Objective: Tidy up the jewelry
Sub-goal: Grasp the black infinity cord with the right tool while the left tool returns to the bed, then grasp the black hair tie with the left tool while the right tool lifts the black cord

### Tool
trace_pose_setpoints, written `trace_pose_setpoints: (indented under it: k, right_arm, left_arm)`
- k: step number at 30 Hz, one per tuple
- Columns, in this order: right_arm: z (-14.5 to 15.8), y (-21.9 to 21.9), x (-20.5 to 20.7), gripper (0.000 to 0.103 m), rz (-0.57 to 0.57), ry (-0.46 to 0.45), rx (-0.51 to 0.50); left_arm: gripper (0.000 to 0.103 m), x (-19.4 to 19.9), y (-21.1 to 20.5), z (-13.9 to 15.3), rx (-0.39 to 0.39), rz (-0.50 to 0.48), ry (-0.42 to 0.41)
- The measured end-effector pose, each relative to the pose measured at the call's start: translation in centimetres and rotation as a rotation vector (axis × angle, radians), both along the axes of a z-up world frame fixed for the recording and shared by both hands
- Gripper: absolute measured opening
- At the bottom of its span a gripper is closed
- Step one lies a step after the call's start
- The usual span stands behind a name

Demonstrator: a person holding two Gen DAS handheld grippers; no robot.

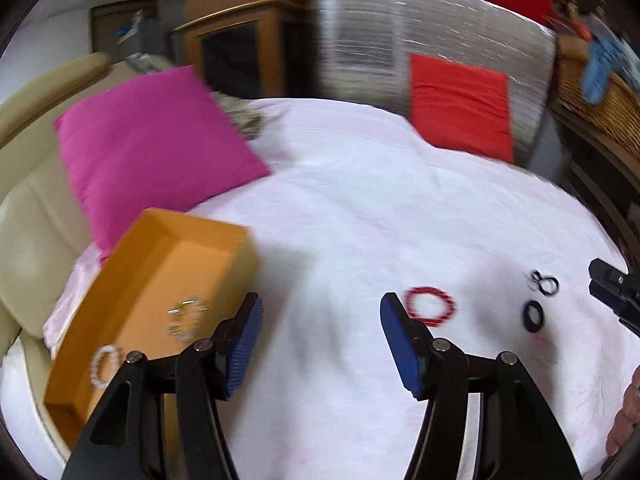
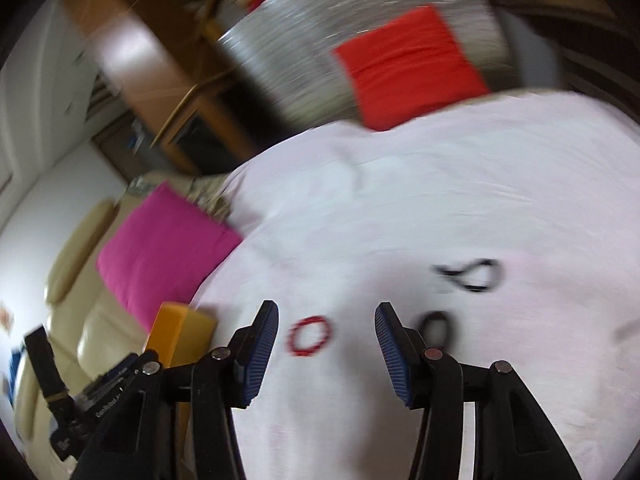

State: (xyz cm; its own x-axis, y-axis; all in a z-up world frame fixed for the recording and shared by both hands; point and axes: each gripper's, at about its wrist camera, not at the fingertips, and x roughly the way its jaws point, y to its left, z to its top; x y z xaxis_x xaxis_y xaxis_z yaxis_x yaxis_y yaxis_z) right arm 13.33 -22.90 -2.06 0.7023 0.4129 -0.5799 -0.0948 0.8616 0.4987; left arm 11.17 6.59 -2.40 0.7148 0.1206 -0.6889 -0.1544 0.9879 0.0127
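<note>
An orange box (image 1: 120, 320) lies at the left on the white cloth (image 1: 340, 220), holding a pale bead bracelet (image 1: 187, 319) and a white bead bracelet (image 1: 105, 366). A red bead bracelet (image 1: 431, 306) lies just beyond my left gripper's right finger. A black ring (image 1: 534, 316) and a black looped piece (image 1: 544, 282) lie further right. My left gripper (image 1: 320, 316) is open and empty. My right gripper (image 2: 326, 324) is open and empty above the cloth, with the red bracelet (image 2: 311, 335) between its fingertips' line, the black ring (image 2: 436, 326) and the looped piece (image 2: 474, 276) beyond its right finger.
A magenta cushion (image 1: 156, 148) leans behind the box on a cream sofa (image 1: 28, 208). A red cushion (image 1: 460, 104) rests at the cloth's far edge against a silver panel (image 1: 368, 44). A wicker basket (image 1: 592, 100) stands at the right. The right gripper's tip (image 1: 612, 288) enters at the right edge.
</note>
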Motion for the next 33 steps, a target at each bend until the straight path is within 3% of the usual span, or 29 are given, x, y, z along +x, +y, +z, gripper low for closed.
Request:
trace_pose_setpoints:
  k: [4,8,13,21,23,24,26,29,33]
  right_arm:
    - [-1.9,-3.1,0.8,0.055,-0.034,0.082,-0.004]
    - [-2.8,-6.2,1.3,0.054,-0.078,0.1,0.02]
    - [-4.6,-8.1,3.3,0.053,-0.112,0.131,0.012]
    - [-6.7,-6.3,8.2,0.05,-0.081,0.127,-0.127]
    - [-7.3,-5.7,9.0,0.03,-0.06,0.138,-0.156]
    - [-7.7,-5.2,9.4,0.027,-0.051,0.154,-0.182]
    - [-7.9,-4.6,9.5,0.011,-0.045,0.146,-0.236]
    - [-7.4,-4.5,9.0,0.007,-0.056,0.121,-0.273]
    - [-5.5,-6.6,7.3,0.007,-0.13,0.078,-0.206]
  left_arm:
    - [0.062,1.4,-4.1,-1.7,0.042,-0.086,0.013]
    - [0.062,2.4,-6.8,-3.0,0.045,-0.161,0.016]
    - [0.062,3.8,-9.5,-4.2,-0.05,-0.277,0.058]
    - [0.062,5.2,-11.9,-5.4,-0.092,-0.369,0.107]
    - [0.062,5.8,-12.5,-6.0,-0.073,-0.392,0.117]
    - [0.062,6.0,-12.6,-6.4,-0.077,-0.403,0.123]
    - [0.062,6.5,-12.8,-6.8,-0.113,-0.433,0.145]
    - [0.062,6.8,-13.3,-7.0,-0.146,-0.473,0.151]
    - [0.062,7.2,-14.9,-7.5,-0.165,-0.527,0.158]
